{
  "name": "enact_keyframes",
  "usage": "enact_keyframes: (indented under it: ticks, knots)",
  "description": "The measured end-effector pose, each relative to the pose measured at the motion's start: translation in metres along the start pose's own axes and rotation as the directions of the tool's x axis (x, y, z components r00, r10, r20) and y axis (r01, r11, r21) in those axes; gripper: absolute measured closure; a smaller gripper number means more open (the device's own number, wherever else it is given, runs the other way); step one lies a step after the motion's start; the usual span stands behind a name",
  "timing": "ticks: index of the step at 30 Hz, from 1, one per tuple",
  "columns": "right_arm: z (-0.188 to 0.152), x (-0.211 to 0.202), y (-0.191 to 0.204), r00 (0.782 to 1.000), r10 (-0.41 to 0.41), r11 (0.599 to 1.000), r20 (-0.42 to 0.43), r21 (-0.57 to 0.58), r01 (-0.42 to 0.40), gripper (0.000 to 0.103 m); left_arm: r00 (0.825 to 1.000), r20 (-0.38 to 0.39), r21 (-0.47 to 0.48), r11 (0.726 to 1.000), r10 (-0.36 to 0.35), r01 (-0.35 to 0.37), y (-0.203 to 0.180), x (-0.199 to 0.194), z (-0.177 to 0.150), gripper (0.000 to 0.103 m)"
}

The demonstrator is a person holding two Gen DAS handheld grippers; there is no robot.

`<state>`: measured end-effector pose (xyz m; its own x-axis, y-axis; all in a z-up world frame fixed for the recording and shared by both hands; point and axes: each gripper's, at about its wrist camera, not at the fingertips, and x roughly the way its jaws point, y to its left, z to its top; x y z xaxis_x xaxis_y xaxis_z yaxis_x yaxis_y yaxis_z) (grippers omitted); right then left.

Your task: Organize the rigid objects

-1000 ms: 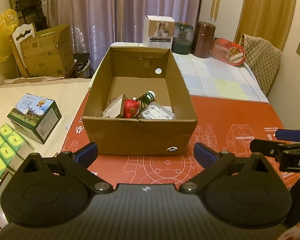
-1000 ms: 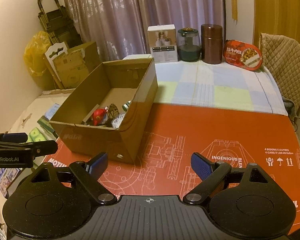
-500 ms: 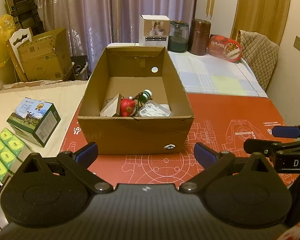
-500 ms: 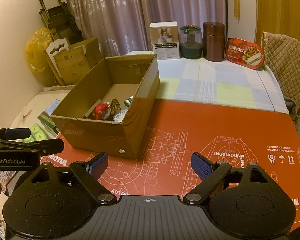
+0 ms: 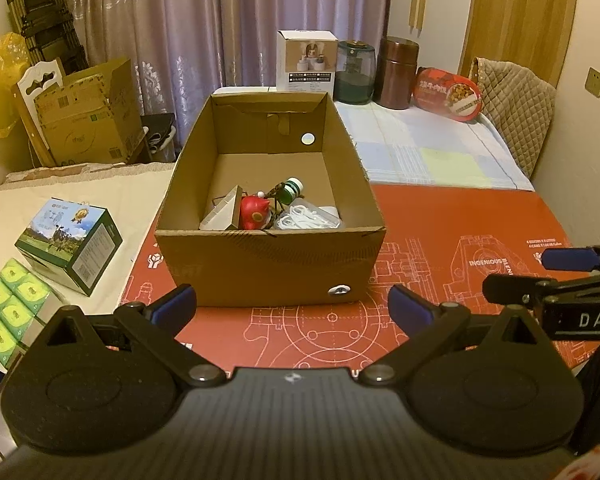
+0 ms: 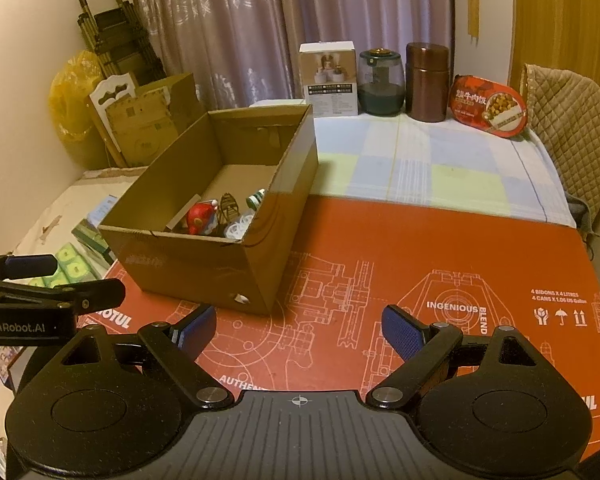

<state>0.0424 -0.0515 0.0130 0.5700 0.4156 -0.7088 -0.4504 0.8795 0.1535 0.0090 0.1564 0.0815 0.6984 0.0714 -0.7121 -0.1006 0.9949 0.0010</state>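
An open cardboard box (image 5: 268, 268) (image 6: 204, 256) stands on a red printed mat (image 5: 440, 224) (image 6: 400, 264). Inside its near end lie a red round toy (image 5: 254, 212) (image 6: 199, 219), a green bottle with a white cap (image 5: 290, 190) (image 6: 256, 200), a white wedge-shaped piece (image 5: 222, 216), a dark wire-frame item (image 6: 228, 206) and a clear bag of white rings (image 5: 308, 219). My left gripper (image 5: 294, 306) hovers open in front of the box, nothing between its fingers. To the box's right, over the mat, my right gripper (image 6: 296, 328) is open and empty.
At the table's far end stand a white carton (image 5: 306, 66), a green glass jar (image 5: 354, 72), a brown canister (image 5: 398, 74) and a red food tub (image 5: 448, 94). A milk carton box (image 5: 70, 240) and green tissue packs (image 5: 8, 308) lie left. A padded chair (image 5: 512, 108) is at the right.
Both views have shifted slightly, so the box and far objects sit a little lower and nearer the centre. Both grippers stay open and empty; nothing on the table moved.
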Motion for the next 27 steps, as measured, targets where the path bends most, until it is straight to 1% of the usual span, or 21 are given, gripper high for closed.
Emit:
enact_keyframes:
  ticks: [27]
  knots:
    - [-0.0011,-0.0005,-0.0009,1.0,-0.003,1.0,0.0,0.012,0.003,0.016,1.0,0.001,0.004,1.0,0.001,-0.001,-0.0009,0.0023,-0.0008,0.002]
